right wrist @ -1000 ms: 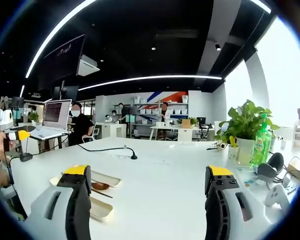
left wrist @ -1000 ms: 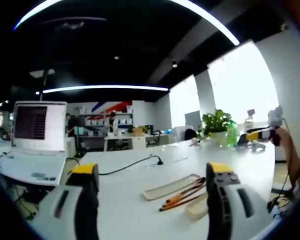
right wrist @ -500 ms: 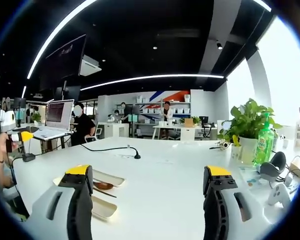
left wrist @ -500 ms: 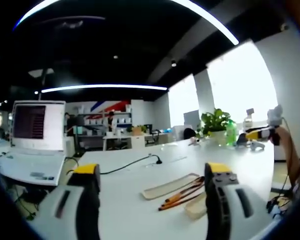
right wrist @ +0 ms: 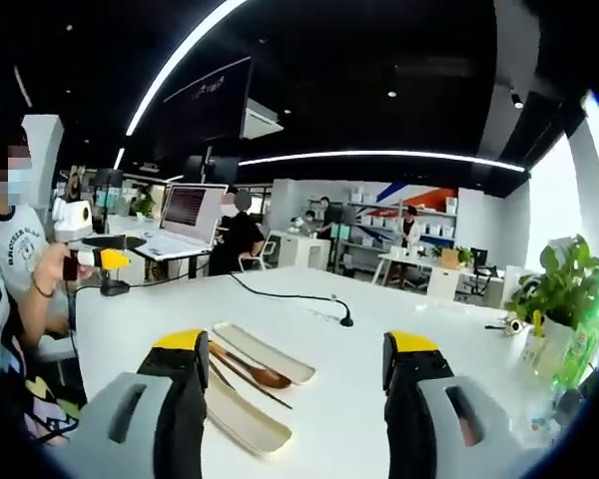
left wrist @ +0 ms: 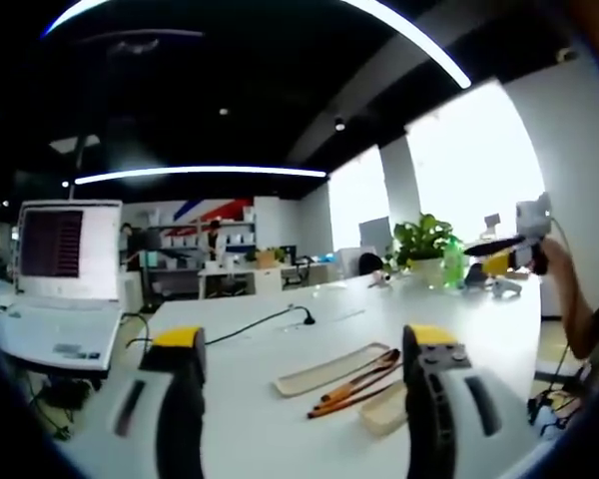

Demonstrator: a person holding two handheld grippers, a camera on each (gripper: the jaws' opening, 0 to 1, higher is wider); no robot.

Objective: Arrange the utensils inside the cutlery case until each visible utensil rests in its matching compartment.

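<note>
Both grippers, left gripper (left wrist: 298,384) and right gripper (right wrist: 292,384), hover with jaws apart above the worktop (right wrist: 379,329), so I'd descend squarely over the wooden spoon (right wrist: 250,371) lying between the cutlery case (right wrist: 265,351) halves.

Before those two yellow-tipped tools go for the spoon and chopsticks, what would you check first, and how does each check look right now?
1. Left tool open and holding nothing: ok.
2. Right tool open and holding nothing: ok.
3. Cutlery case in view on the white table, both halves lying open: ok.
4. Spoon and chopsticks in view: ok. They lie between and partly across the two halves.
5. Each utensil in its matching compartment: not ok, judging by how they lie askew.
6. Black cable away from the case: ok, it lies farther back on the table.
</note>
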